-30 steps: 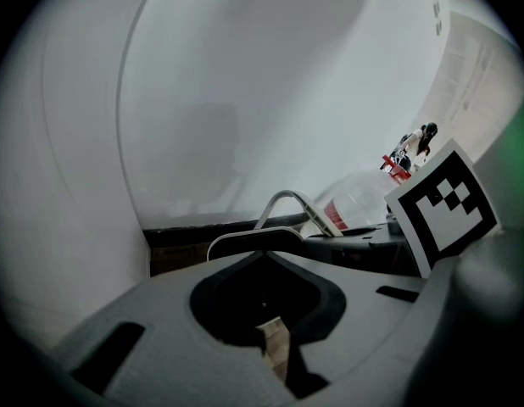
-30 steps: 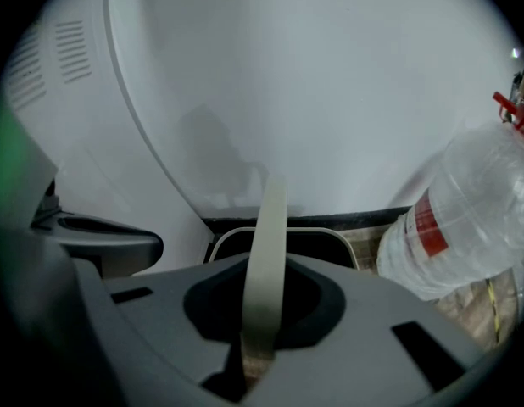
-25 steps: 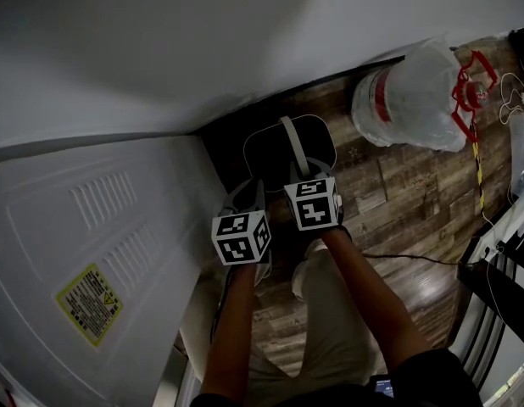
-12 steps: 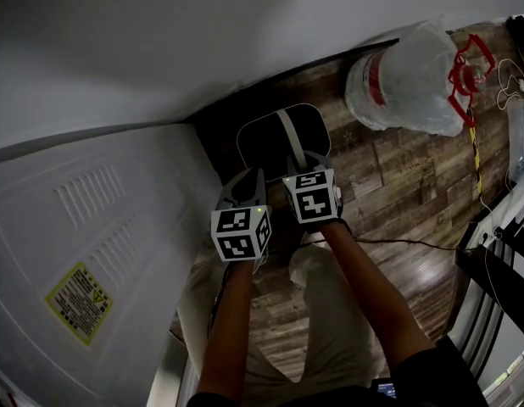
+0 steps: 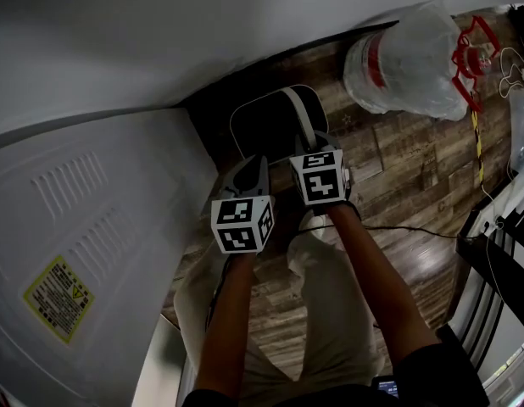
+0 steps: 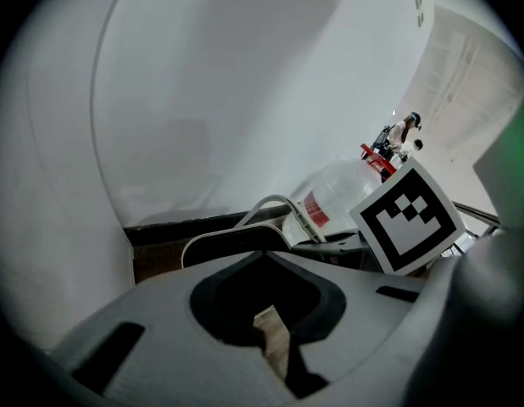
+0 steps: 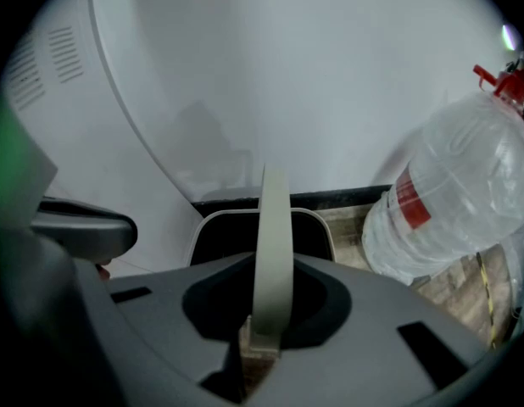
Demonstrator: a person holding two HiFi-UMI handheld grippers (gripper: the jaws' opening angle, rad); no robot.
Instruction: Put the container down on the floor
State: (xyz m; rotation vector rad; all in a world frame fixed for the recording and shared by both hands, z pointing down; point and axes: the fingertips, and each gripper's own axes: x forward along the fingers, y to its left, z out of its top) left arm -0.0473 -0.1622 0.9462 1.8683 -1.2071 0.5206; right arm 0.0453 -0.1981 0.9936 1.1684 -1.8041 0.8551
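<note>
The dark container (image 5: 266,125) is in the corner by the wall, just ahead of and below the right claw (image 5: 310,145). Its pale handle (image 7: 270,253) stands up, and the right claw is clamped tight on it. I cannot tell if the container touches the wood floor (image 5: 398,176). The left claw (image 5: 252,170) is close beside, pinched together with nothing in it. A big water bottle (image 5: 406,62) is off to the right.

Yellow label (image 5: 58,298) — print unreadable

Container (image 5: 266,125): dark rectangular bin, rounded corners, pale rim, open top.
Handle (image 5: 298,117): pale strap arched upright over its middle.
Place: corner beside the wall's (image 5: 160,32) dark baseboard, over the wood floor (image 5: 398,176).
</note>
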